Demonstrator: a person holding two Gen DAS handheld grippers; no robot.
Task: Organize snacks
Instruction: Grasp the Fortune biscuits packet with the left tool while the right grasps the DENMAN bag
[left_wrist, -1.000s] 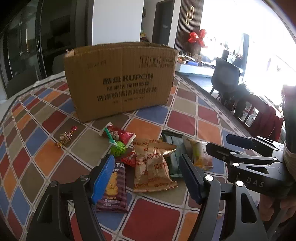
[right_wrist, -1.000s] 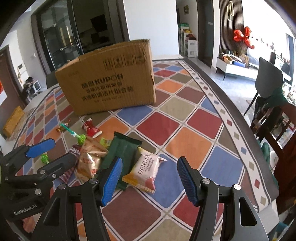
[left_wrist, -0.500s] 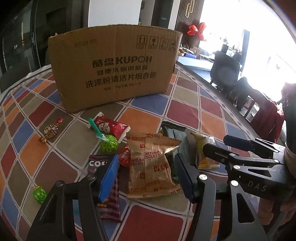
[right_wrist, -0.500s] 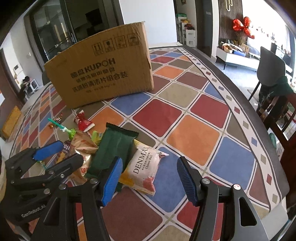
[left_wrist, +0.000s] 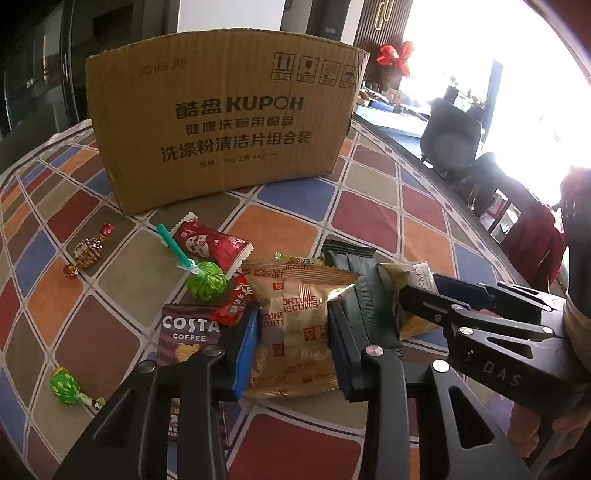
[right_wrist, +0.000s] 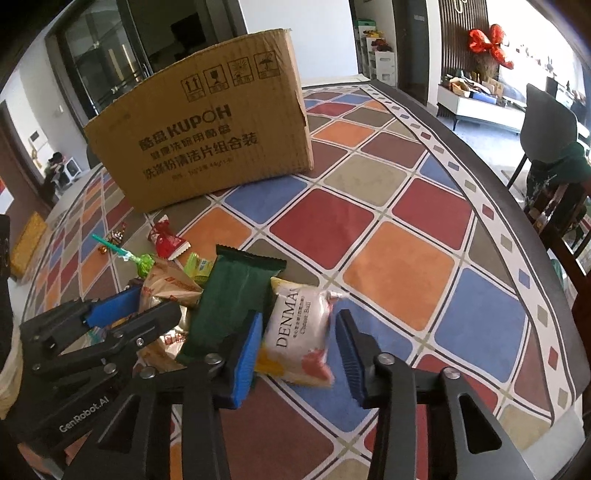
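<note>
A gold Fortune Biscuits packet (left_wrist: 299, 325) lies in the snack heap, and my left gripper (left_wrist: 293, 306) is closing on it, both blue pads against its sides. In the right wrist view my right gripper (right_wrist: 301, 314) is closing on a white Denma cheese ball packet (right_wrist: 299, 332), which sits squeezed between the pads. A dark green packet (right_wrist: 229, 295) lies between the two packets. The brown cardboard box (left_wrist: 221, 122) stands upright behind the heap. Each gripper shows in the other's view: the right gripper (left_wrist: 424, 288) and the left gripper (right_wrist: 147, 306).
Left of the heap lie a green lollipop (left_wrist: 206, 282), a red packet (left_wrist: 210, 243), a Costa Coffee packet (left_wrist: 188, 332), a gold wrapped candy (left_wrist: 86, 253) and a small green candy (left_wrist: 65, 384). The checked tablecloth's edge (right_wrist: 480, 206) curves along the right, with chairs (right_wrist: 546, 122) beyond.
Both grippers came down onto the heap and their jaws narrowed. The left now pinches the biscuit packet, the right the cheese ball packet, which has turned in line with the fingers.
</note>
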